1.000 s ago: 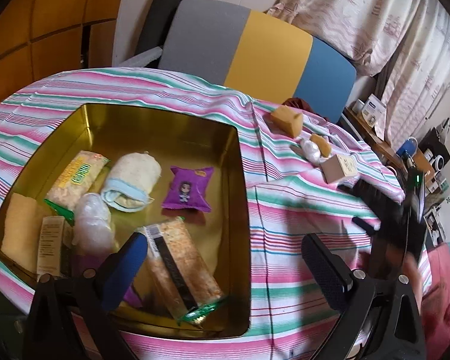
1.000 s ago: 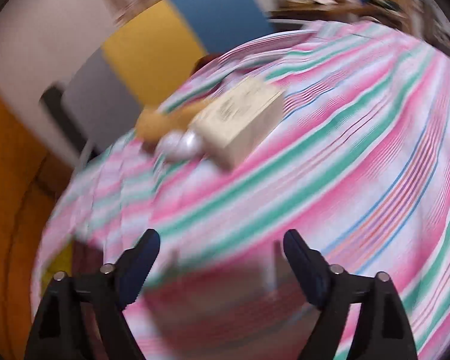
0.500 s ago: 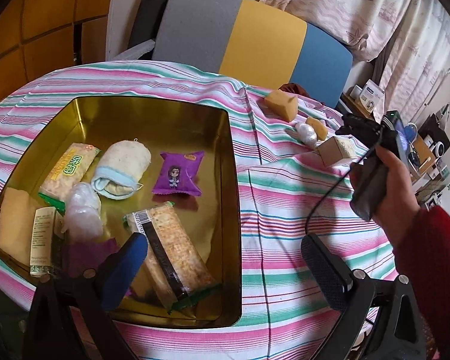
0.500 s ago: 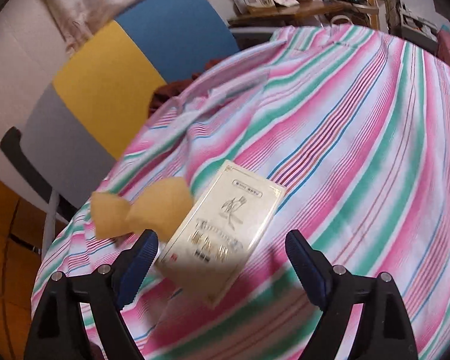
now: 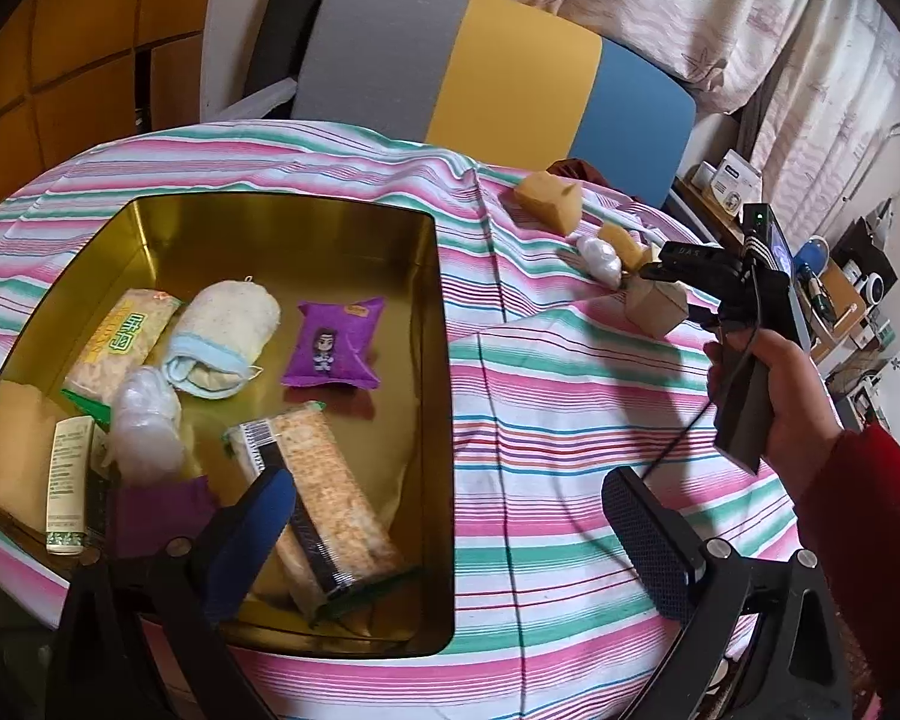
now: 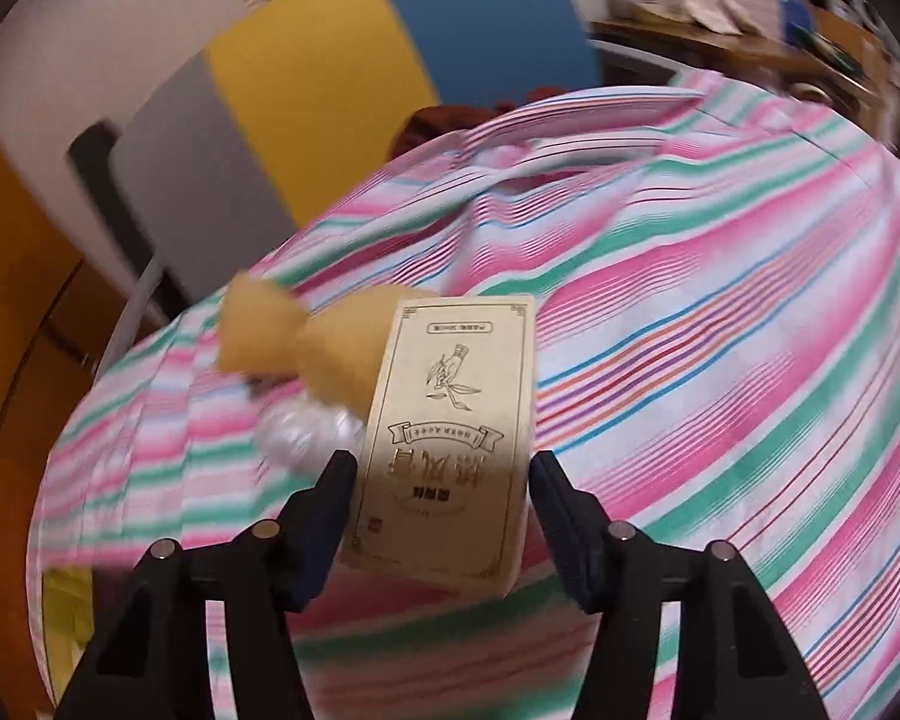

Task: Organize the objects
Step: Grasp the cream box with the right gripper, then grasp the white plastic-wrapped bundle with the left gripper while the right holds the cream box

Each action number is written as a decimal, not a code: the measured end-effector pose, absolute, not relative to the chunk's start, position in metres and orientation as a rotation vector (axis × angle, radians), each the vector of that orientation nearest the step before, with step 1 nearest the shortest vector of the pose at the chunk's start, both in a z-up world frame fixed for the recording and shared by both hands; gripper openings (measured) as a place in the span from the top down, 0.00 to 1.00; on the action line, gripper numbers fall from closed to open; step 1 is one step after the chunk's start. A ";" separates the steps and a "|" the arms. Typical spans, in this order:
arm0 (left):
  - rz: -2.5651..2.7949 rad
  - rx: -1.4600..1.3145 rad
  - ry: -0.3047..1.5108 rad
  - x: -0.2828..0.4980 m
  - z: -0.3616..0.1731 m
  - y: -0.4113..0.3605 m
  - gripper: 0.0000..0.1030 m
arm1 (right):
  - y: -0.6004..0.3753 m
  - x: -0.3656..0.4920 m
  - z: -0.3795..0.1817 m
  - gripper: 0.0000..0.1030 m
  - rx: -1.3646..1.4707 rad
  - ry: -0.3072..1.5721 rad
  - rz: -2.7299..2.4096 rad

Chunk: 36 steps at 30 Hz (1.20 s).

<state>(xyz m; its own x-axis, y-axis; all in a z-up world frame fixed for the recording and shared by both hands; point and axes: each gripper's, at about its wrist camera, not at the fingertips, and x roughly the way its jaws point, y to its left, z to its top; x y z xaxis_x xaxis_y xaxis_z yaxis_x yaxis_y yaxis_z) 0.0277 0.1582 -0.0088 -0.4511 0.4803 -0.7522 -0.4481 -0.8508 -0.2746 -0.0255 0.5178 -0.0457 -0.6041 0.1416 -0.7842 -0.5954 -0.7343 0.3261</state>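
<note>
A gold tin tray (image 5: 438, 324) sits on the striped tablecloth and holds several snack packs, a purple pouch (image 5: 333, 343) and a rolled towel (image 5: 225, 336). My left gripper (image 5: 450, 534) is open and empty above the tray's near right corner. My right gripper (image 6: 441, 504) has its jaws closed in on both sides of a cream printed box (image 6: 450, 438). The box also shows in the left wrist view (image 5: 657, 306), with the right gripper (image 5: 660, 273) on it. Two yellow sponges (image 5: 549, 201) (image 5: 621, 245) and a white wrapped ball (image 5: 599, 258) lie beside it.
A grey, yellow and blue chair (image 5: 480, 66) stands behind the table. A cluttered shelf (image 5: 840, 294) is at the right. Bare striped cloth (image 5: 570, 450) lies between the tray and the box.
My right gripper has moved forward to the cream box and narrowed its jaws around it. The left gripper has barely moved.
</note>
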 end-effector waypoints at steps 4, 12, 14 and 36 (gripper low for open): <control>2.289 -1.199 -0.051 0.030 -0.006 0.162 0.00 | 0.504 -0.004 -0.044 0.44 -1.102 0.794 2.415; 2.302 -1.150 -0.012 0.022 0.006 0.194 0.00 | 0.503 0.046 -0.048 0.46 -0.986 0.714 2.405; 2.311 -1.127 0.013 0.016 0.010 0.210 0.00 | 0.501 0.055 -0.049 0.46 -0.939 0.692 2.414; 2.180 -0.991 0.313 -0.104 -0.026 0.430 0.00 | 0.502 0.078 -0.062 0.50 -0.765 0.598 2.382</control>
